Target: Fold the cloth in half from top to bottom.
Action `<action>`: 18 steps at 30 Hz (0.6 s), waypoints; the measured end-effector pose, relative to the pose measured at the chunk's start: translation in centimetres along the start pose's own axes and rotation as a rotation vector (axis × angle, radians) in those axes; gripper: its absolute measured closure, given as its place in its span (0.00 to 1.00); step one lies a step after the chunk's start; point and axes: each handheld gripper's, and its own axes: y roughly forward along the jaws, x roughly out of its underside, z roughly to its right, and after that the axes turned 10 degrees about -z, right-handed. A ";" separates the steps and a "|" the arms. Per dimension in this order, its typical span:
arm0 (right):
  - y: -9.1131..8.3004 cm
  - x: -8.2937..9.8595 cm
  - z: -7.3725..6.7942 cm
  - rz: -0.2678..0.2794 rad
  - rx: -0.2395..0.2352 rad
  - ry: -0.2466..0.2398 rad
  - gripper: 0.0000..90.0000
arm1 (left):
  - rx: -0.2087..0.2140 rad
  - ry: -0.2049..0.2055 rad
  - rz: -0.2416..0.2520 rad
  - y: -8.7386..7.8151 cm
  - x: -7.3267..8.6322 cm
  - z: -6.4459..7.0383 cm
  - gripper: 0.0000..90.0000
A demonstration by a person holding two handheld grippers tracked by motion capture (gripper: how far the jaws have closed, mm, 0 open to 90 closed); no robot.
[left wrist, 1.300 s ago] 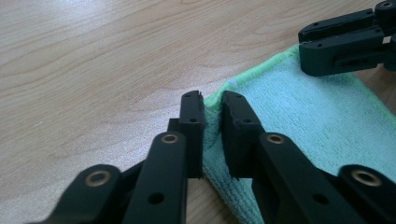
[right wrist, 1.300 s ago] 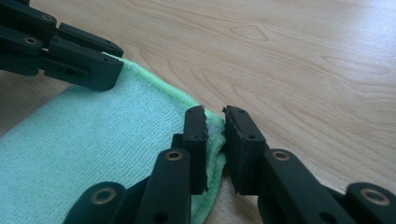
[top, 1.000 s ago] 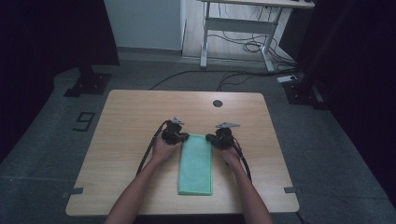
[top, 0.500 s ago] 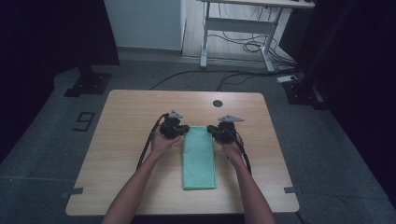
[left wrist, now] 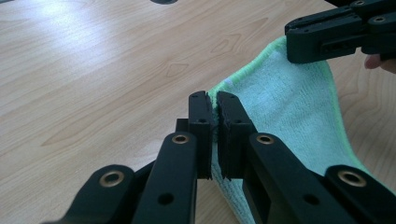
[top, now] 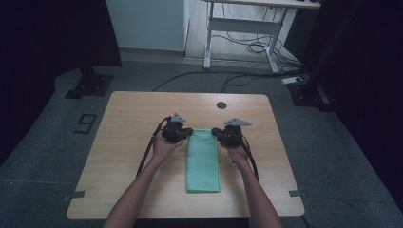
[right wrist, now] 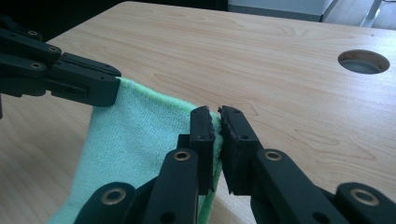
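cloth: we see a green cloth (top: 203, 161) folded into a long strip on the table (top: 123, 118), running from the hole (top: 221, 105) side back toward the person's edge. Far end sits between the two grippers, near end lies flat close to the front edge.
cloth far end: lifted off the wood and stretched taut between the two pinched corners; the rest drapes down to the table. Yellow-green hem visible along the top edge in both gripper views.
left gripper (top: 177, 131): we have it at the cloth's far left corner. In the left gripper view the jaws (left wrist: 213, 114) are nearly together with the cloth (left wrist: 285, 112) corner clamped between them, only fabric in the gap.
right gripper (top: 229, 134): at the cloth's far right corner. In the right gripper view it (right wrist: 215, 122) is pinched down on the hem of the cloth (right wrist: 140, 135), narrow gap filled by fabric.
cross-check: each gripper view shows the other gripper's black jaws biting the opposite corner, the right gripper (left wrist: 299, 49) at upper right, the left gripper (right wrist: 100, 93) at upper left.
hands: left hand (top: 164, 147) and right hand (top: 236, 153) sit just beside the cloth, one on each long edge, forearms coming in from the front edge.
cables: one trails back from each gripper along the forearms.
hole: round grommet beyond the cloth's far end, well apart from it; also in the right gripper view (right wrist: 363, 61).
table: light wood, bare around the cloth.
floor: grey carpet, a desk frame (top: 247, 28) with loose cables well beyond the hole side.
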 end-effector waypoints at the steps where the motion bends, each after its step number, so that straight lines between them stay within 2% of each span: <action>1: -0.1 0.0 -0.1 0.000 -0.002 -0.004 0.92 | 0.000 -0.001 0.003 -0.1 0.1 0.0 0.94; 7: -1.0 0.0 -0.8 0.011 -0.011 -0.034 0.92 | 0.005 0.007 0.015 -0.6 0.7 0.3 0.94; 12: -1.5 0.3 -1.1 0.010 -0.009 -0.061 0.92 | 0.009 0.024 0.018 -1.0 0.6 0.7 0.94; 18: -2.0 0.7 -1.2 0.005 -0.007 -0.066 0.92 | 0.004 0.044 0.012 -1.1 0.5 1.2 0.94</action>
